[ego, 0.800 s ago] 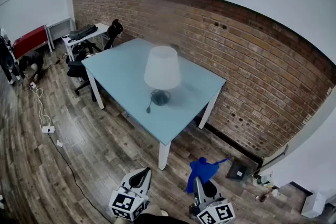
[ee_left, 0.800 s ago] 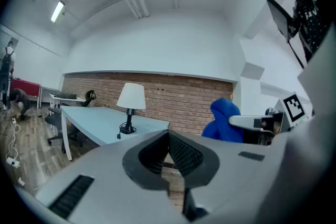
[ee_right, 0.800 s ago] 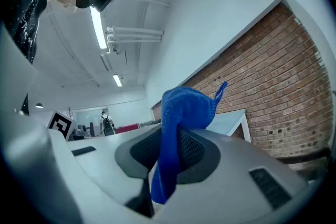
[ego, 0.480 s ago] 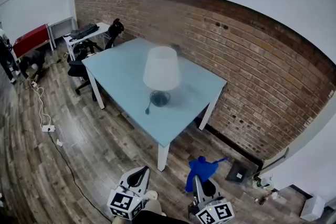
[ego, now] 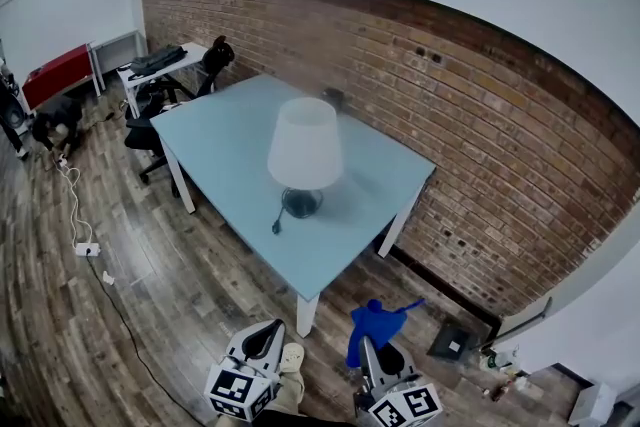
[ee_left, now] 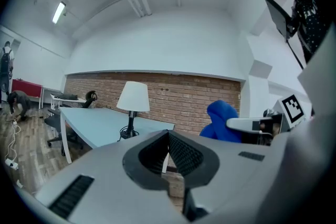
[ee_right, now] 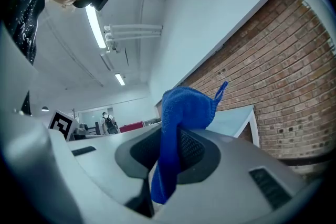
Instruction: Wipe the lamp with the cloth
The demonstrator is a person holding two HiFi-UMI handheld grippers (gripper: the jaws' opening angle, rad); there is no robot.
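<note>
A white-shaded table lamp with a dark round base [ego: 305, 143] stood near the middle of the pale blue rectangular table [ego: 215, 130]. Off that table's near corner, above the wooden plank floor [ego: 150, 295], the right gripper [ego: 370, 355] had its jaws clamped on a bright blue cloth [ego: 377, 323]. The left gripper [ego: 266, 340] hung nearby, jaws together, empty.

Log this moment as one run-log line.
stage: wipe not yet begun | left claw: shut, empty | right claw: shut on blue cloth | lamp: upright on table, away from both claws
</note>
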